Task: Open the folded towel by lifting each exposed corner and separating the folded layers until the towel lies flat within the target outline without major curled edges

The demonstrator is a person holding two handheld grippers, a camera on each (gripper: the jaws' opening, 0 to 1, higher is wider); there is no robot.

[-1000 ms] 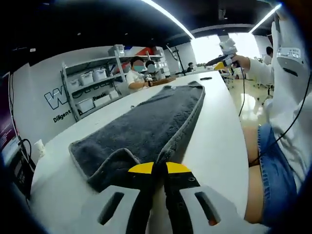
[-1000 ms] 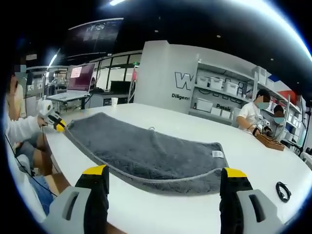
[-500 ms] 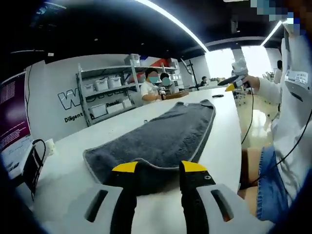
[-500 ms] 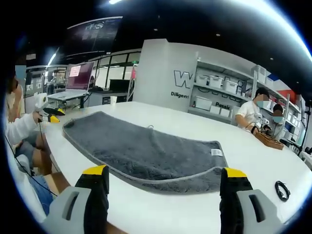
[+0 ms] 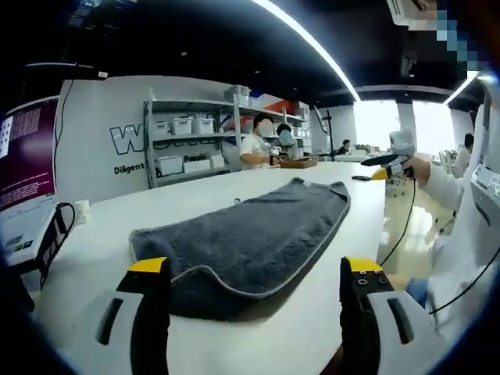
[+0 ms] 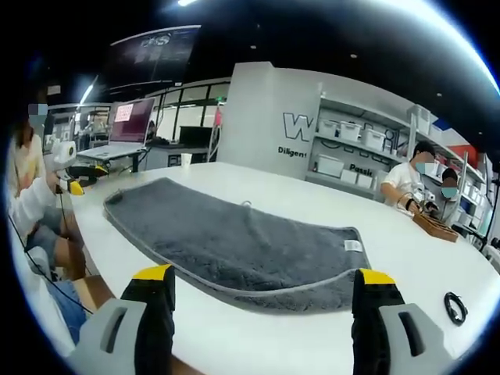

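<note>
The towel [image 5: 250,238] lies stretched along the white table [image 5: 94,234], a long grey strip running from one gripper's end to the other. It looks mostly spread, though it still seems doubled lengthwise: the edge nearest the person shows a thick rounded lip [image 6: 258,293], and a small white tag [image 6: 352,245] sits on top near one end. I can make out no target outline on the table.

The left gripper [image 5: 254,273] hangs just off one short end of the towel, jaws wide apart and holding nothing; that end's corner [image 5: 187,275] humps up a little off the table. The right gripper [image 6: 262,281] stands off the towel's long side toward the tag end, jaws likewise spread and empty. Each gripper shows far off in the other's view, beyond the towel's ends.

My read is that this is a pause between grabs: both hands are free and the cloth is at rest. If a fold remains, the next move calls for pinching only the top layer at the near corners, one per gripper, and carrying it across away from the person, keeping both ends level so the edge does not curl. Taking both layers would merely drag the towel
</note>
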